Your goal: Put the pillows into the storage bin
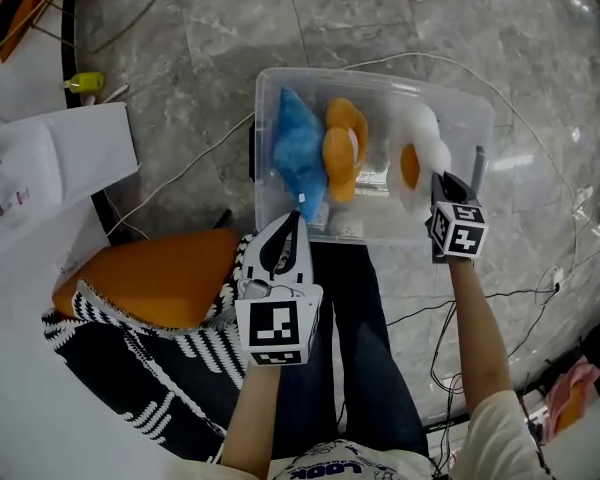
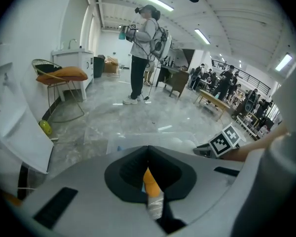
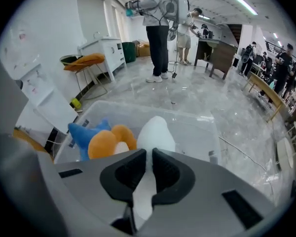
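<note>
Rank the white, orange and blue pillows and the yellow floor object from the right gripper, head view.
1. white pillow, held, right end of bin
2. orange pillow, bin middle
3. blue pillow, bin's left end
4. yellow object, floor, far left

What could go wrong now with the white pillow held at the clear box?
The right gripper pinches only a thin fold of the white pillow, so it might slip free early. The blue pillow and orange pillow fill much of the bin, so the white one could ride up.
</note>
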Demonstrator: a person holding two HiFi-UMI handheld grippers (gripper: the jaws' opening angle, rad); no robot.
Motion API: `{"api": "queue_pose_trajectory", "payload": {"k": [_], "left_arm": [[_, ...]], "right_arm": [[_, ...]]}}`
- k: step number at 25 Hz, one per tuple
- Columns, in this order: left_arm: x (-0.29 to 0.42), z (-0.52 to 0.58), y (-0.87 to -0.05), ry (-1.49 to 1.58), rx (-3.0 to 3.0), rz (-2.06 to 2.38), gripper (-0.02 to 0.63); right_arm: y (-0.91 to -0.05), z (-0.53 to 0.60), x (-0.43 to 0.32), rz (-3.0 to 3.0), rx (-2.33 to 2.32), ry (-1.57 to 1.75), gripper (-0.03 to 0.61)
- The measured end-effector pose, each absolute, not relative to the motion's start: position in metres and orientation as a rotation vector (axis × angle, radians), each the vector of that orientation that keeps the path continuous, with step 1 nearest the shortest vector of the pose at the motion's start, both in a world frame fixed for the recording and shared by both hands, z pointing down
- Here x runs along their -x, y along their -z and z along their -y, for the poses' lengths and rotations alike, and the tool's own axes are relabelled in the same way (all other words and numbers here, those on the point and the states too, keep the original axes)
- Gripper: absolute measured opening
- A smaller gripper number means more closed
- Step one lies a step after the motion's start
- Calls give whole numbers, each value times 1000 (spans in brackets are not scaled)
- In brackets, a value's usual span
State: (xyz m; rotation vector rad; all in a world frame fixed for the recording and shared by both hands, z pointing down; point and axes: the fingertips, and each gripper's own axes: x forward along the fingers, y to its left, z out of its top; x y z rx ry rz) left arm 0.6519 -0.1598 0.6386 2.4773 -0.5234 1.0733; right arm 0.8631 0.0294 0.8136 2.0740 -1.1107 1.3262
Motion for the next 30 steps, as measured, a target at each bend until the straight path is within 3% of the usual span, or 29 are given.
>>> {"api": "queue_pose_trajectory", "payload": {"k": [16, 23, 26, 30], "left_arm": [[-606, 157, -716, -1123, -2346, 567, 12], [-593, 166, -717, -1115, -2334, 594, 12], [-587, 173, -715, -1109, -2337, 609, 12], [-578, 179, -714, -1103, -2333, 632, 12]], "right_arm": [[-917, -4, -851, 998, -1990, -1329, 65], [-916, 51, -813, 1141, -2040, -1328, 108], [-912, 68, -799, 1202, -2066, -1363, 193], [-904, 74, -788, 1221, -2070, -1344, 193]]}}
